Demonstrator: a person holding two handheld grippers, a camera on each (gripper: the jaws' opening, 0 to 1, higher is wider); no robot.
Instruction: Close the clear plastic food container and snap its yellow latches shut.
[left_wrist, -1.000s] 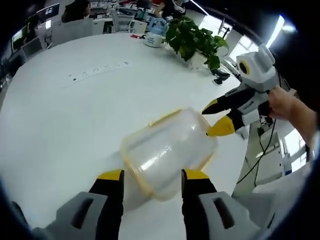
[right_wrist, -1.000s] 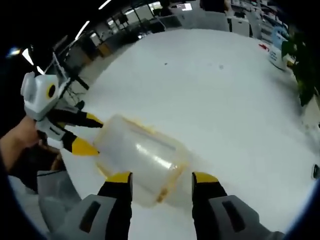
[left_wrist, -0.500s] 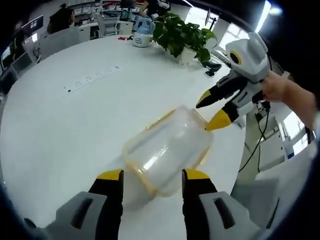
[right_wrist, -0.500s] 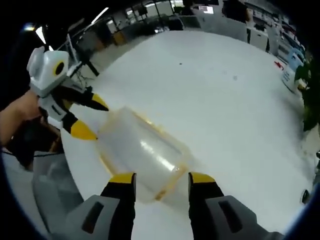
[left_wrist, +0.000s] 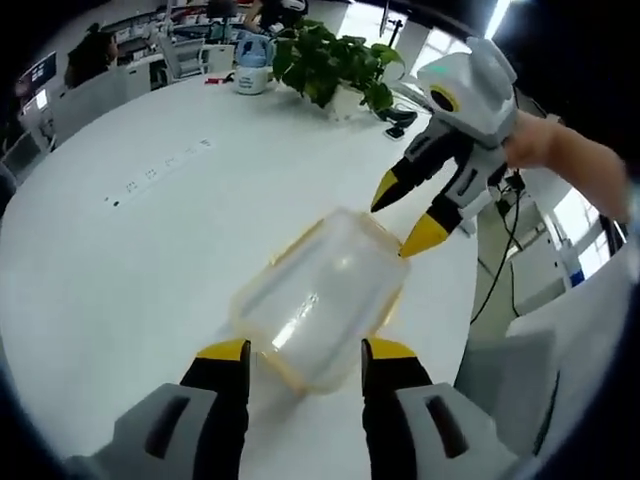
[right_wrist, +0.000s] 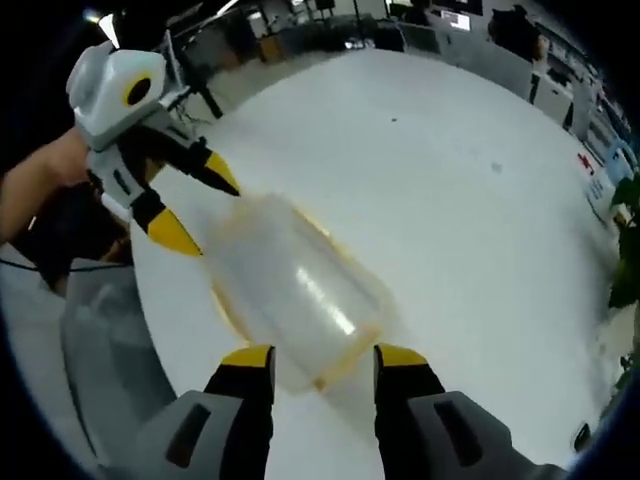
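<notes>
The clear plastic container with yellow trim and latches lies on the white table. My left gripper is open, its yellow tips flanking the container's near end. At the far end, my right gripper is open with its lower tip right at the container's corner, held by a hand. In the right gripper view the container runs away from my right gripper, whose tips straddle its near end. The left gripper stands open at its far end. Whether the latches are snapped is unclear.
A potted plant and a blue-and-white object stand at the table's far side. A row of sockets is set into the tabletop. The table edge runs close beside the container, with cables and floor beyond. Desks and seated people fill the background.
Both cameras have shifted and tilted. Each gripper has drawn in closer to its end of the container, and both are still open. The container has stayed where it was on the table.
</notes>
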